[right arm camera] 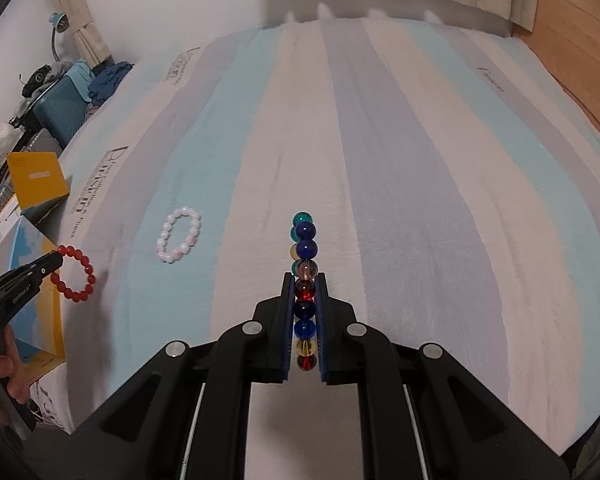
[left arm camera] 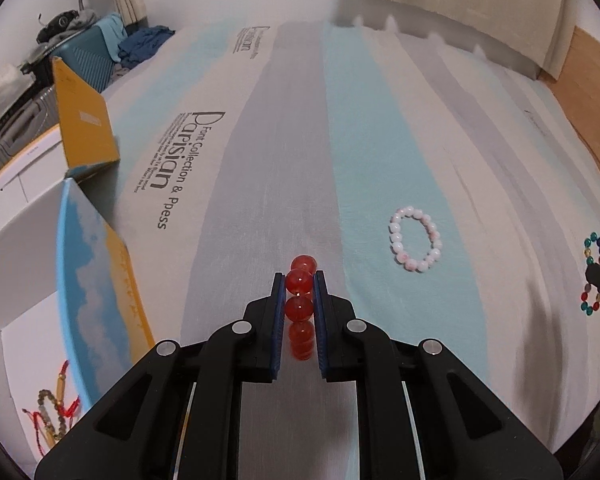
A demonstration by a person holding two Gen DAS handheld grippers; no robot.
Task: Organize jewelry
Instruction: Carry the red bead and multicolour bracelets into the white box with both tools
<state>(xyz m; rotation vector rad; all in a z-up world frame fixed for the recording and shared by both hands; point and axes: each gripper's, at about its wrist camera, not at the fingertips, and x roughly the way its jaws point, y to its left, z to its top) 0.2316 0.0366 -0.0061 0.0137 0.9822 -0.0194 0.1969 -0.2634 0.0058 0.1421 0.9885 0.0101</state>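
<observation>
Red beads of one bracelet sit clamped between the narrow jaws of the left gripper, the loop hanging edge-on above the striped bedsheet. Multicoloured glass beads of a second bracelet are pinched the same way in the right gripper, its jaws closed on them. Between the two, a pink-and-white bracelet lies flat on the sheet, apart from both. At the left edge stands an open white box holding cord and bead pieces, its blue-and-yellow lid raised.

Open striped sheet ahead; boxes crowd the left edge.
</observation>
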